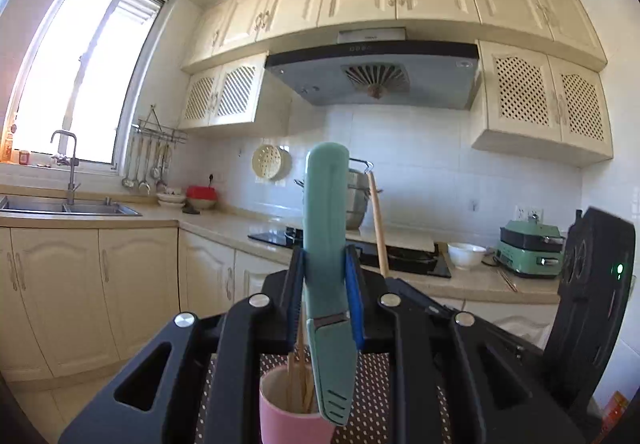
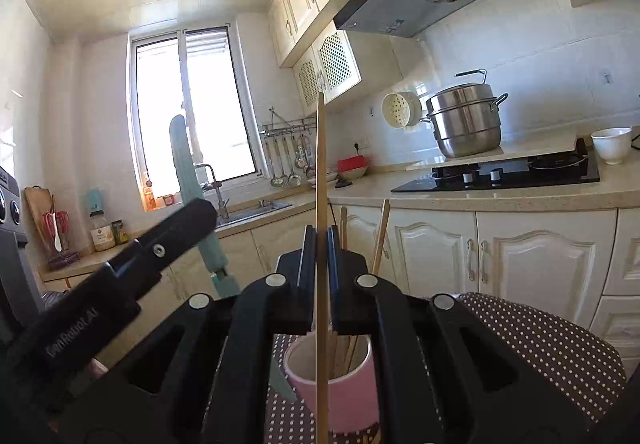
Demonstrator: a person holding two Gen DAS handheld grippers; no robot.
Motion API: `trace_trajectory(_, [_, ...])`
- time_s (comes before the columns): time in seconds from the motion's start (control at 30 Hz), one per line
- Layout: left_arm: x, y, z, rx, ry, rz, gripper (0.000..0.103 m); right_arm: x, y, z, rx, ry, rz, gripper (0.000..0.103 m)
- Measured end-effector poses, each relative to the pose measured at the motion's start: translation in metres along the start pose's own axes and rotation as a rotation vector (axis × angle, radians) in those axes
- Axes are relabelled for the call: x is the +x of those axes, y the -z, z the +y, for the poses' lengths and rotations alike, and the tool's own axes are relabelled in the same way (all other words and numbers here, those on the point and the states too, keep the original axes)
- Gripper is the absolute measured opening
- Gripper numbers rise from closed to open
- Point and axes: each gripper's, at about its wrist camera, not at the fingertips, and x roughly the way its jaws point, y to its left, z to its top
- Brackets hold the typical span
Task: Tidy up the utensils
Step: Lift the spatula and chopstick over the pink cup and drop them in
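Above the pink cup (image 1: 294,408), both grippers hold utensils upright. Seen from the left wrist, the left gripper (image 1: 325,294) has its blue-padded jaws pressed against the sides of a teal knife (image 1: 325,228), sheathed; its long axis runs near vertical, the rounded handle end pointing up and the slotted sheath tip pointing down, overlapping the cup's rim on the right side. Inside the cup stand several wooden chopsticks (image 1: 298,384), leaning slightly. Seen from the right wrist, the right gripper (image 2: 321,256) is closed almost completely on a single chopstick (image 2: 320,164), pinched between the jaws; the stick stands vertical, its upper end rising well above the jaws and its lower length passing down in front of the cup (image 2: 336,396). More chopsticks (image 2: 380,236) lean out of the cup just beside the held one, tilted to the right. The knife (image 2: 184,164) shows left of the cup in this view, tilted a little, handle up, with the left gripper (image 2: 172,236) clamped across it. Under the cup lies a brown dotted cloth (image 2: 540,340). Behind the cup a stove (image 2: 500,172) sits on the counter with a steel pot (image 2: 464,124) at its back.
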Motion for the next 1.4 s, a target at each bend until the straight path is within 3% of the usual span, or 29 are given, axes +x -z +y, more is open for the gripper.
trace_trajectory(0.2, [0.037, 0.001, 0.009, -0.018, -0.01, 0.009, 0.02, 0.027, 0.0, -0.01, 0.038, 0.006, -0.018, 0.006])
trace_trajectory(0.53, [0.069, 0.033, 0.031, -0.038, -0.046, 0.089, 0.02, 0.057, 0.004, -0.014, 0.055, 0.017, -0.04, 0.006])
trace_trajectory(1.07, [0.078, 0.05, 0.038, -0.036, -0.068, 0.16, 0.021, 0.071, 0.013, -0.02, 0.059, 0.045, -0.015, 0.006])
trace_trajectory(1.4, [0.068, 0.039, 0.045, -0.042, -0.112, 0.153, 0.031, 0.069, 0.013, -0.018, 0.061, 0.044, -0.008, 0.006])
